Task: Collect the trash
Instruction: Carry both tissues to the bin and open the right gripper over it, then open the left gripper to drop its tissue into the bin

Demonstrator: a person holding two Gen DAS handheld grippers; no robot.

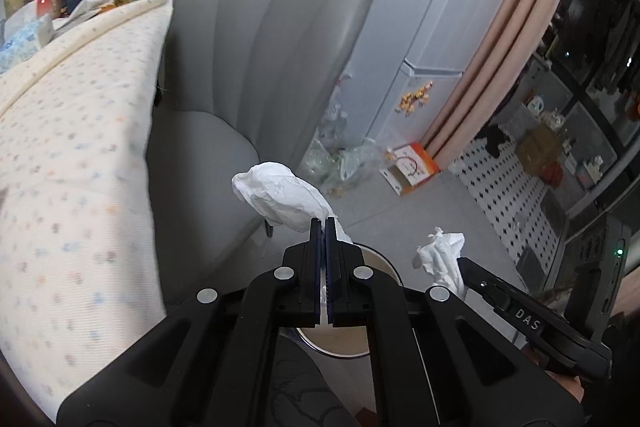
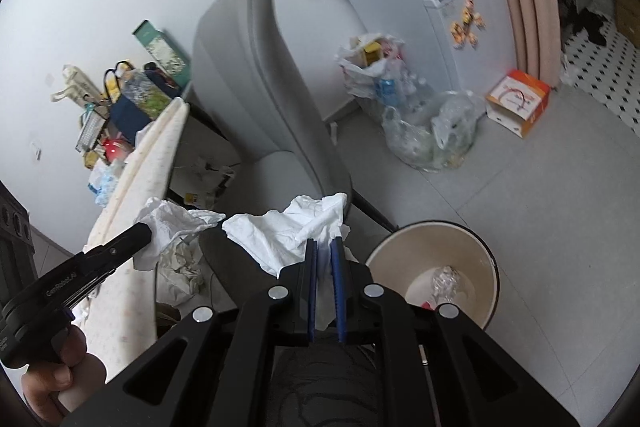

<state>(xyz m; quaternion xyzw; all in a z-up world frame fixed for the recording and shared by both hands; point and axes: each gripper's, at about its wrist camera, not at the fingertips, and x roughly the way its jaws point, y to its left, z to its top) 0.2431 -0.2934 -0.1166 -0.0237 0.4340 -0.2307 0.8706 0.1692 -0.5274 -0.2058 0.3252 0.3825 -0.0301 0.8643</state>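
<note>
A crumpled white tissue (image 1: 280,195) is being clamped between the flat blue-padded left tongs (image 1: 324,227), its creased bulk bulging beyond the tips. A second wrinkled tissue (image 2: 288,231) is being pinched in the right tongs (image 2: 325,247), fanning out in soft folds. Both are being held above the floor beside the round, smooth cream bin (image 2: 476,239), in which a crinkled clear wrapper (image 2: 444,277) is lying.

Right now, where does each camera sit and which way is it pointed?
Left wrist: rides the left claw, looking along it at its crumpled tissue and grey chair; right claw enters lower right.
Right wrist: rides the right claw, aimed at its own tissue above the trash bin; left claw and bare hand show.
Shared: chair, fridge, both tissues.
</note>
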